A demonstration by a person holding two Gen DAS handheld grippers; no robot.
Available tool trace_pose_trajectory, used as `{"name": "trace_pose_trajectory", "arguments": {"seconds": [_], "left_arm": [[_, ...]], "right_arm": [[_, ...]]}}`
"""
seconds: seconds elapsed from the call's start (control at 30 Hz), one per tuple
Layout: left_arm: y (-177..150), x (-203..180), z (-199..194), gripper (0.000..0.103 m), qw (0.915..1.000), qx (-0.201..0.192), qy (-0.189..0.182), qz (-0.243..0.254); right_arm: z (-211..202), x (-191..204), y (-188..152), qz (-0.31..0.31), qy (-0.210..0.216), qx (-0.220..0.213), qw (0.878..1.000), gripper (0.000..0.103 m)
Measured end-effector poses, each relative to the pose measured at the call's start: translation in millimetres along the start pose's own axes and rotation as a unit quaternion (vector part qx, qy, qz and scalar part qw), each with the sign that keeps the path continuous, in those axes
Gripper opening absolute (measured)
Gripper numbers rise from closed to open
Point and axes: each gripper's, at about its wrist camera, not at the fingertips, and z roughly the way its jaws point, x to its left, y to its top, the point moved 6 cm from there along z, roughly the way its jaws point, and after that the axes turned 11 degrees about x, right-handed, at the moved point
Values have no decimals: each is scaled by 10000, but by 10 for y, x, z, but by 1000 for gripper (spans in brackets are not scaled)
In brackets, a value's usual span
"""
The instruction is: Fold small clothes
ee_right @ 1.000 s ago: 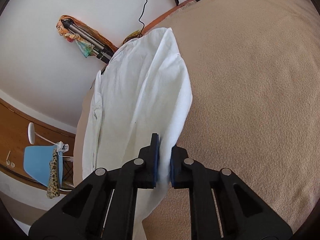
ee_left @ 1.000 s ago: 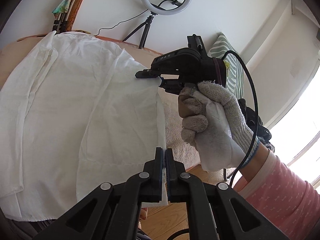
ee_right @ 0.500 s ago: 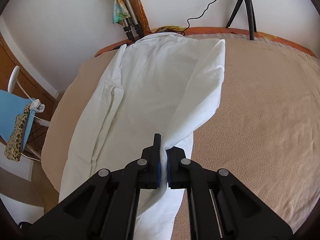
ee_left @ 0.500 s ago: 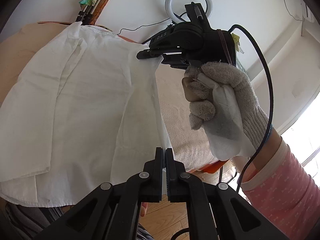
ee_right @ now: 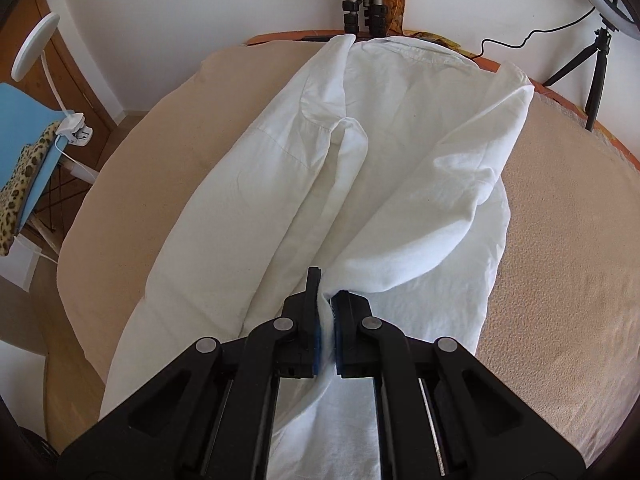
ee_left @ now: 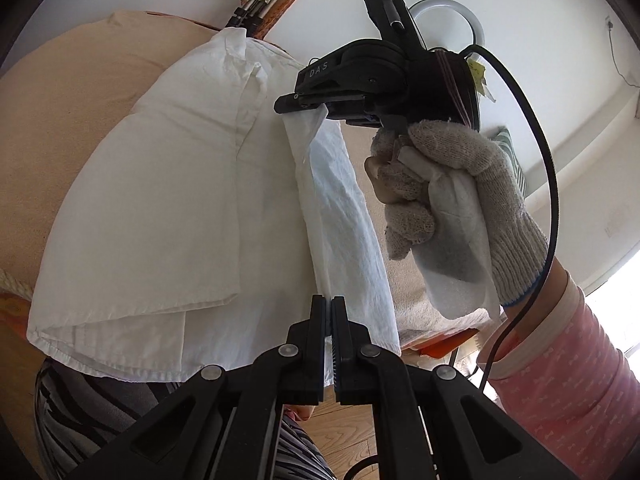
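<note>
Shirt (ee_right: pixel 400 168), 1, between 2 grippers

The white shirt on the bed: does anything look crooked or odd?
The white shirt is wrinkled, and the flap held by the right gripper and left gripper bunches unevenly. No tear or stain shows.

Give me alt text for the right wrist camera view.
The right gripper is shut on a fold of a white shirt, which lies partly folded lengthwise on a beige padded surface. Tripod legs stand against the white wall behind.
</note>
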Motion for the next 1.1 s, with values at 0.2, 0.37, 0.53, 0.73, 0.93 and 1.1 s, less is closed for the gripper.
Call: {"name": "trace_pose_trajectory", "arguments": {"seconds": [0.2,0.37,0.53,0.73,0.93,1.1], "left_arm": [[9,32,28,0,10000,34,21,18],[31,60,83,0,9999,125,34,-3],[56,81,120,0,9998,193,78,-29],[102,86,118,0,9997,220,132,-26],[184,76,100,0,9997,218,126,41],[209,117,108,0,9996,238,121,69]], "right_arm": [[-387,-172,-204,-132,1268,-93,9918,48],[-764,-701,-180,302,1405,-465,9885,53],[-600,-1367,216,1466,1410,-559,9775,53],[-211,-1591,678,1818,1230,-323,9751,53],[23,-1613,967,1958,1061,-70,9749,6],[-34,-1413,1431,1658,753,-230,9830,5]]}}
